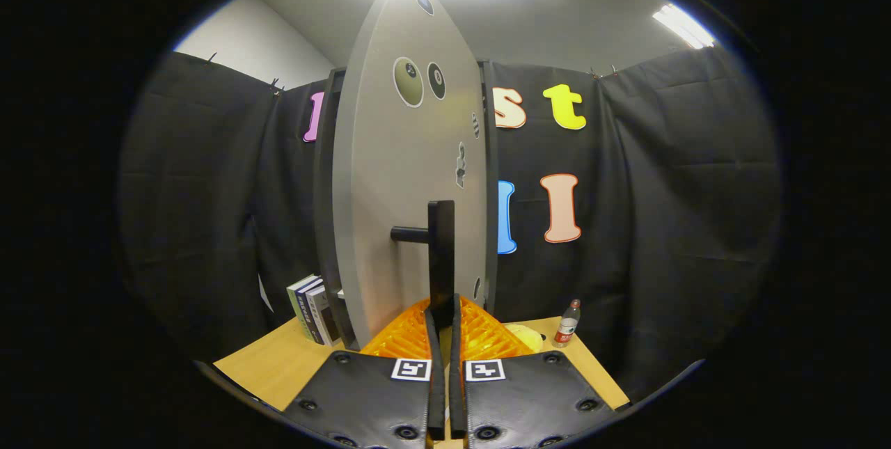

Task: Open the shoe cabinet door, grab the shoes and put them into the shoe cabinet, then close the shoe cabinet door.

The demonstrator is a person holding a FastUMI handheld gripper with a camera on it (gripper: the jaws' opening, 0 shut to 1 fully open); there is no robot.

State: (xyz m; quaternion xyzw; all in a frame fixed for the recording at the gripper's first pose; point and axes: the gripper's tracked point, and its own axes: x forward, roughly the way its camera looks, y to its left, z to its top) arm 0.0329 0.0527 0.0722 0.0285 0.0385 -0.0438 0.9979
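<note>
Handle [440, 254] of the shoe cabinet door [397, 177] stands upright at twelve o'clock from the gripper [444, 313], its lower end pinched between the closed fingers, door edge-on just beyond.

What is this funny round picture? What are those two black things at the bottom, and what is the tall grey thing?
A camera took this picture while riding on a hand-held gripper, a two-finger tool that a person carries. It looks forward along the fingers, so they show at the bottom, and its lens bends everything round. The tall grey thing is the shoe cabinet door, standing partly open. The fingers are squeezed together on its black handle. The cabinet stands on a wooden table. On the table are some books beside the cabinet and a small bottle past the fingers on the other side. Something yellow lies near the bottle, but I cannot tell what it is.
</note>
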